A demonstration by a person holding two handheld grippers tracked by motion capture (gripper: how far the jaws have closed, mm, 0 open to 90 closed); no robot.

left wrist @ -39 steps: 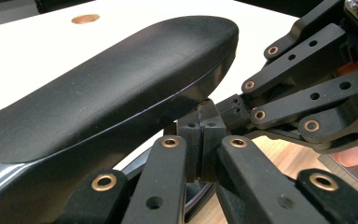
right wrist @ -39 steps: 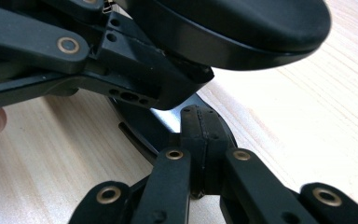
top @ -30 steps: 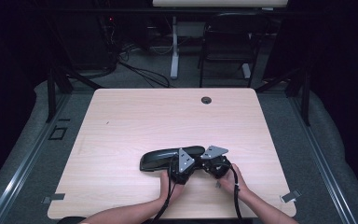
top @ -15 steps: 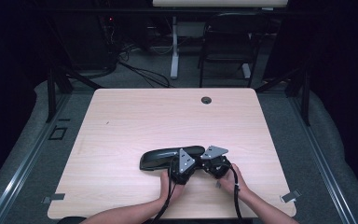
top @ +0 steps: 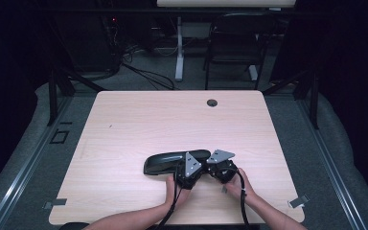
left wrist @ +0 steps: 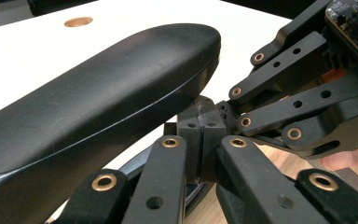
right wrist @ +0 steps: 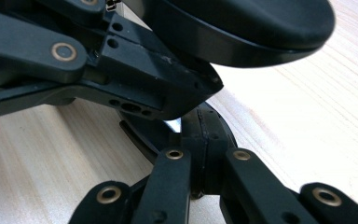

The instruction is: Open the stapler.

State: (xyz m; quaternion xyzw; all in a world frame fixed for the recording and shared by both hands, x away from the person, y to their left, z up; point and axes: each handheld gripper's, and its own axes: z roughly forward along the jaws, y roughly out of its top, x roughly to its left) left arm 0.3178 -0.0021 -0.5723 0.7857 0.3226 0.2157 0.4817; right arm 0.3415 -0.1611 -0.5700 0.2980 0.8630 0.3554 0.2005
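Note:
A long black oval case lies on the wooden table near its front edge. Both hands hold grippers at the case's right end. My left gripper points up at that end, and in the left gripper view its jaws stand shut, pads pressed together just under the case's rounded lid. My right gripper comes in from the right; its jaws are shut too, tips against a curved black rim below the lid. The two grippers' tips nearly touch. I cannot tell whether either pinches the rim.
A round cable hole sits near the table's far edge. A dark chair and cables stand on the floor beyond. Tape marks flank the front corners. The wood to the left and behind the case is bare.

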